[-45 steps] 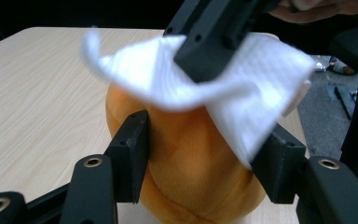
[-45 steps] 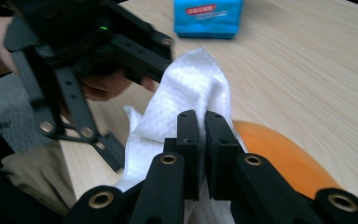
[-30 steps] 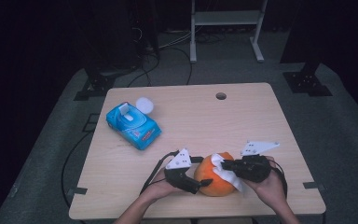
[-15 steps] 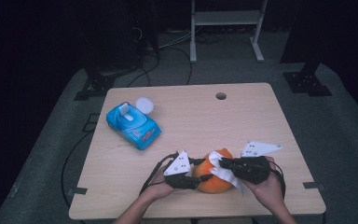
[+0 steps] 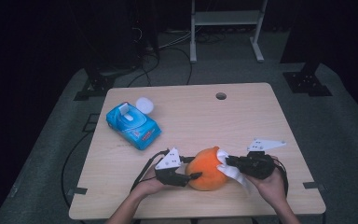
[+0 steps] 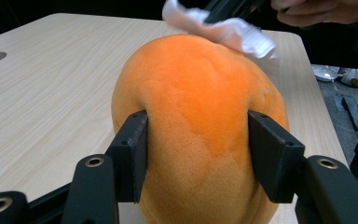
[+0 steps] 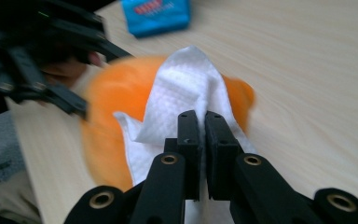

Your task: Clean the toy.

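Your orange plush toy point(image 5: 208, 168) is a rounded, fuzzy, mango-like lump with a soft crease running down its side, sitting on the wooden table point(image 5: 261, 116) near the edge closest to you, between your two hands. Draped on its right shoulder is a white embossed wipe point(image 5: 230, 168).

Your left gripper point(image 5: 193, 176) grasps the toy: the left gripper view shows both black pads point(image 6: 133, 154) pressed into the plush on either side, denting it. Those jaws have just been closing in on the toy and then eased out slightly, with the toy between them throughout. Your right gripper point(image 5: 228, 162) is clenched on the wipe, its jaws pinched nearly together with the cloth caught between them, as the right gripper view makes plain.

The high view gives you the layout: a blue wipes pack point(image 5: 133, 123) with a white flip lid lies well apart at the left, a small white round thing point(image 5: 144, 105) just beside it, and a cable hole point(image 5: 221, 96) near the far edge. The left gripper view gives the pile and crease of the plush up close. The right gripper view shows the wipe's weave and how it folds over the toy, which is blurred there.
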